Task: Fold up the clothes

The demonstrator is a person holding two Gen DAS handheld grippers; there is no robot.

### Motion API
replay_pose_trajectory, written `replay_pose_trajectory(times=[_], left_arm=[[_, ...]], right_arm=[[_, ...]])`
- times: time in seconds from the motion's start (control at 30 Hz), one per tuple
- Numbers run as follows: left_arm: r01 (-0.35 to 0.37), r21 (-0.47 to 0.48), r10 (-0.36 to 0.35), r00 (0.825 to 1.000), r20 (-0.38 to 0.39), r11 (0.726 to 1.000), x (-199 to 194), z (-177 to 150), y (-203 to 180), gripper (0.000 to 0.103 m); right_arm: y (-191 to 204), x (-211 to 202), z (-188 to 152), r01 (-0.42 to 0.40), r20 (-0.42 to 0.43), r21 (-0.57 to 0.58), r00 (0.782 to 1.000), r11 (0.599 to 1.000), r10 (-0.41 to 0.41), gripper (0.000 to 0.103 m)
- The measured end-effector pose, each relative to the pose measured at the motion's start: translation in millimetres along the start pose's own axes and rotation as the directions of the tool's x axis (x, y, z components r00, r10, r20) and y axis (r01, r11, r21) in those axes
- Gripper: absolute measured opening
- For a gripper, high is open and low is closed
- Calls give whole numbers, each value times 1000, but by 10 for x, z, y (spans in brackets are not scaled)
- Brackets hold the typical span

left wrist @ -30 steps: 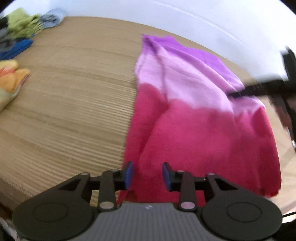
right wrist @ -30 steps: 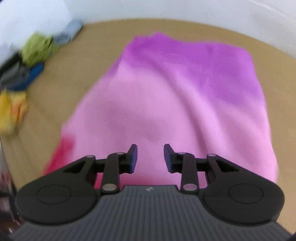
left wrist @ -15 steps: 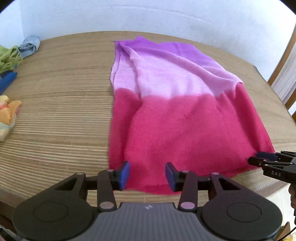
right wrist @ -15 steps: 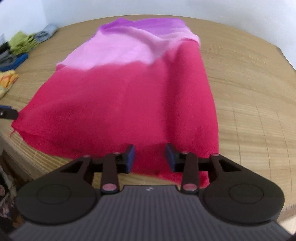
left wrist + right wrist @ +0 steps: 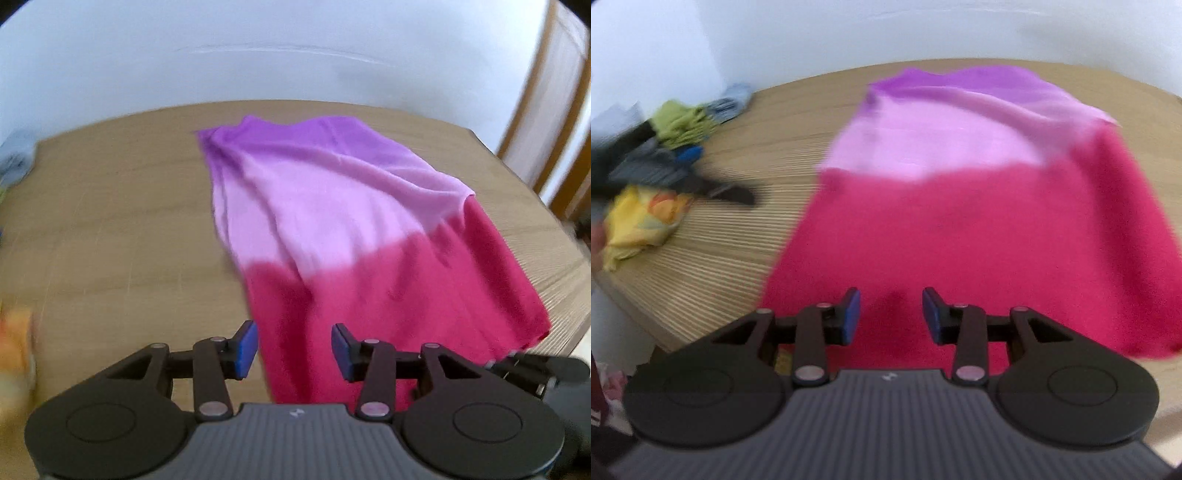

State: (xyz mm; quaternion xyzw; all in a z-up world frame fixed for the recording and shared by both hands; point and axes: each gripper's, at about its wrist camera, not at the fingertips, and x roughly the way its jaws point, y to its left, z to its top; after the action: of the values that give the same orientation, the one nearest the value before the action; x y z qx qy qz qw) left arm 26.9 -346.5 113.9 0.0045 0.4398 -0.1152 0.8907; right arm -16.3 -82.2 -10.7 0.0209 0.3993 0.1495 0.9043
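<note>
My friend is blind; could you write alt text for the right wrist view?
Open black tongs hover over the red end of a red, pink and purple cloth spread on a wooden table. Bunched clothes lie at left.

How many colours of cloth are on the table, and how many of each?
Pink and purple cloth: 1
Yellow floral cloth: 1
Green cloth: 1
Light blue cloth: 1
Grey cloth: 1
Dark blue cloth: 1
Total: 6

A ribbed wooden table [image 5: 746, 236] carries a spread cloth [image 5: 979, 206] — purple, pale pink, then magenta. Near its left edge lies a heap of clothes [image 5: 661, 155] — yellow, green, blue, grey.
</note>
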Motion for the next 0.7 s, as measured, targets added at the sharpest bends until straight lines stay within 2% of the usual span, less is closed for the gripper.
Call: replay_pose_trajectory(times=[0.17,0.33,0.43,0.5,0.53,0.57,0.7], left_arm=[[74,83,-70,996,-51,994,523,416,255,48],[140,144,-127,987,-94,980,1016,792,472,48],[156,134,-145,985,-89,979,1237,917,507,48],[159,108,-149,985,-92,981,1382,987,529,49],[160,94,-151,984,-93,983,1455,1022,539,49],[161,81,-153,984,-95,984,1528,1057,550,49],[180,-5,-179,977,-112,984,1825,1216,607,50]], right_arm=[[646,502,224,111,-28,-88,993,990,-114,40],[850,703,219,244,-70,-113,965,963,-252,40],[804,727,213,246,-71,-69,965,967,-251,38],[765,734,212,240,-67,-34,968,970,-242,29],[746,737,211,236,-65,-16,969,972,-237,17],[729,731,211,237,-64,3,970,972,-236,10],[621,623,184,221,-54,108,975,969,-216,6]])
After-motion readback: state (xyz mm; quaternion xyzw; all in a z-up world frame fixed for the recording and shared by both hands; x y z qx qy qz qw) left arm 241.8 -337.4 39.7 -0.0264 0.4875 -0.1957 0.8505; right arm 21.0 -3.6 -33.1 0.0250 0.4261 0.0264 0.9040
